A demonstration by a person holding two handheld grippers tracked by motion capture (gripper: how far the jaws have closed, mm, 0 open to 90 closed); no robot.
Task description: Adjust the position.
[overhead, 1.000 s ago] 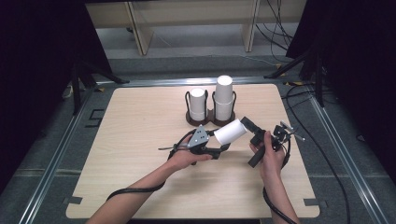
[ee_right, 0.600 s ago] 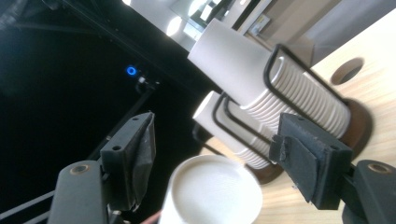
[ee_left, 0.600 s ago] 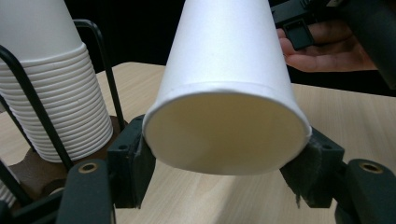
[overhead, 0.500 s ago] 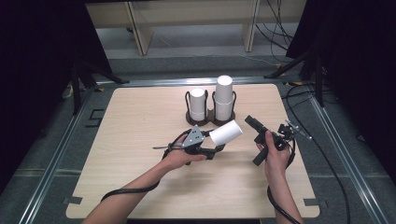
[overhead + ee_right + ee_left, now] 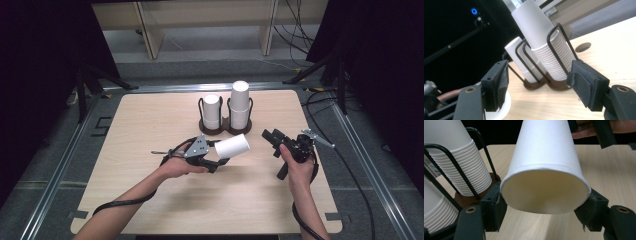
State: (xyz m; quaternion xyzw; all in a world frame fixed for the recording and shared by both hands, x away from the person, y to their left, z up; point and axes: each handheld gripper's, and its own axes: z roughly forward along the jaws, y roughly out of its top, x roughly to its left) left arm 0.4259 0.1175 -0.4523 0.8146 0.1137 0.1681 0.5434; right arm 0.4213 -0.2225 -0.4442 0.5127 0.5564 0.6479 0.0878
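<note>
High view, left hand (image 5: pixel 177 165): it comes in from the bottom edge and holds the left gripper (image 5: pixel 218 159) low over the middle of the wooden table (image 5: pixel 150 125).
Left gripper: its jaws are clamped on a white paper cup (image 5: pixel 233 146) that lies on its side, closed bottom pointing away toward the cup holder (image 5: pixel 226 126).
Left gripper view, near: the two black jaws press the cup's (image 5: pixel 545 170) rim from either side; the open mouth faces the camera, and the cup is off the table (image 5: pixel 619 170).
Left gripper view, farther: tall stacks of nested cups (image 5: pixel 461 162) stand in the black wire holder (image 5: pixel 477 185) to the left, near the held cup.
High view, right hand (image 5: pixel 296 162): it holds the right gripper (image 5: pixel 270 136) to the right of the held cup, apart from it, jaws aimed toward the holder.
Right gripper view, near: the jaws stand wide apart with nothing between them; the rim of the held cup (image 5: pixel 499 110) shows low at the left behind the left jaw.
Right gripper view, farther: the two stacks (image 5: pixel 544 47) stand in the wire holder (image 5: pixel 554 82) on its brown base, well beyond the jaws.
High view, far: the right-hand stack (image 5: pixel 239 102) rises higher than the left-hand stack (image 5: pixel 211 110); both sit toward the table's far edge.
Beyond the table: grey floor (image 5: pixel 200 55) and pale wooden furniture legs (image 5: pixel 150 30).
</note>
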